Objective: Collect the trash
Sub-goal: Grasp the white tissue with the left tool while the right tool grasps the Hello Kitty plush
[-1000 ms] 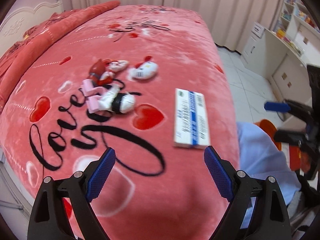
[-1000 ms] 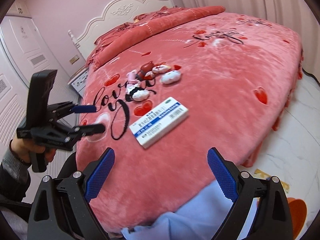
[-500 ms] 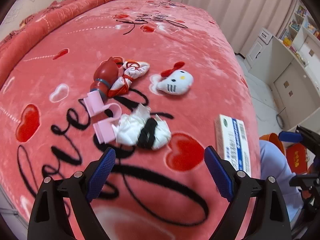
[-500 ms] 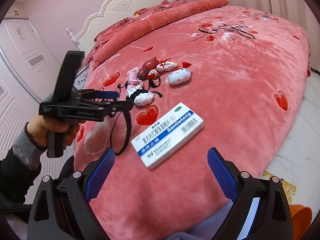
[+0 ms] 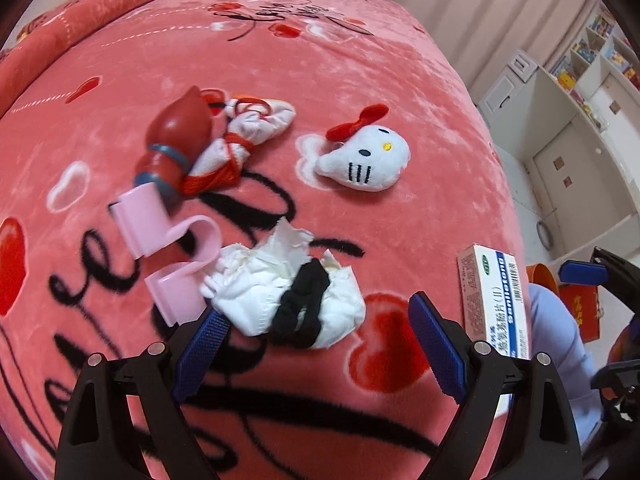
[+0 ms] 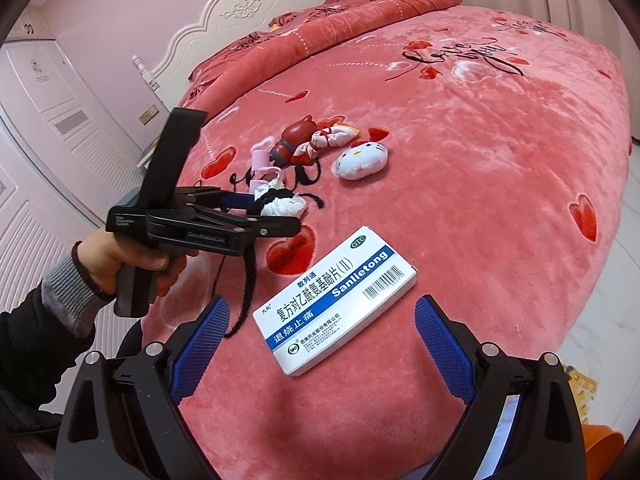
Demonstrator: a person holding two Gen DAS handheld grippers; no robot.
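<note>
Plainly, the left hand-held gripper (image 5: 316, 344) is held spread just before the tissue wad (image 5: 280, 288) on the bed (image 5: 400, 80), with a black band (image 5: 302, 304) lying across the wad. If the jaws are shut here, the pink clip (image 5: 168, 240) touching the wad could be caught too, or the plush blanket pinched. The right hand-held gripper (image 6: 322, 340) is spread over the box (image 6: 336, 300), nothing held. Compared with a second ago, both grippers have been brought much nearer their targets
</note>
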